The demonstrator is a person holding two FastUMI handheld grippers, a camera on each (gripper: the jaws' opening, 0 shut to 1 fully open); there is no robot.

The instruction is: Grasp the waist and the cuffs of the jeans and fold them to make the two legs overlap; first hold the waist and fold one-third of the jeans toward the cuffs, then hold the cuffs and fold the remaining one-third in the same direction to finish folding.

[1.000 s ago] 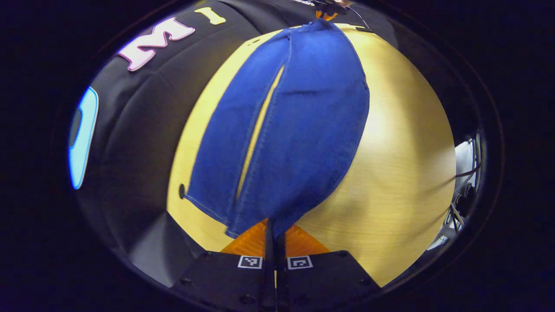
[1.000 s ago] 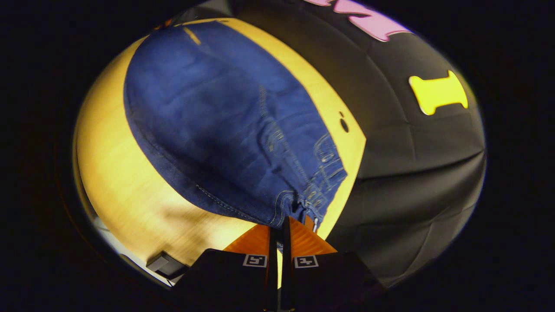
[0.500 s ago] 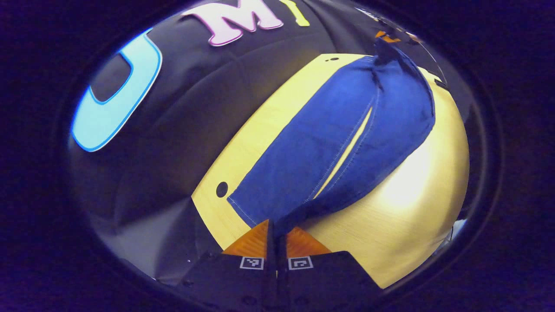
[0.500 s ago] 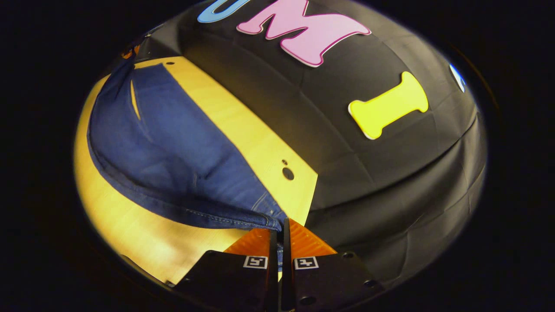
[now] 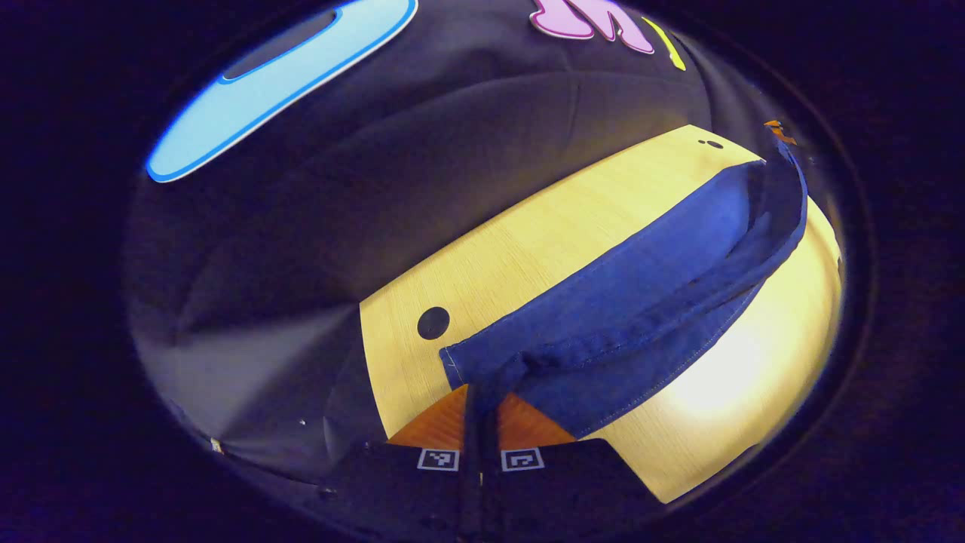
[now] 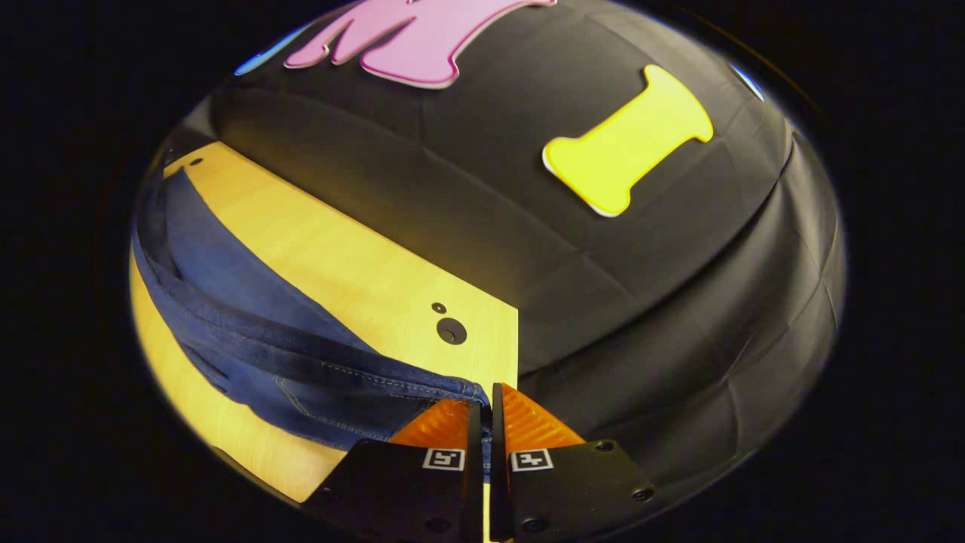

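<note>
The blue jeans point(image 5: 633, 302) stretch along the pale wooden table point(image 5: 528, 249), one leg lifted and folding over the other. My left gripper point(image 5: 480, 392) is shut on a cuff at the near end in the left gripper view. At the far end of that view the other gripper point(image 5: 780, 134) holds the waist. In the right gripper view the jeans point(image 6: 249, 332) run off to the left, and my right gripper point(image 6: 486, 407) is shut on the waist edge at the table's end.
Black cloth walls close behind the table point(image 6: 354, 264) on the far side. A round hole point(image 5: 433, 323) sits in the tabletop near the cuffs, and another hole point(image 6: 451, 331) lies near the waist end.
Both grippers have swung toward the wall side, carrying the near leg up and over the other. The gap between the legs has closed, and both views now look low along the table.
</note>
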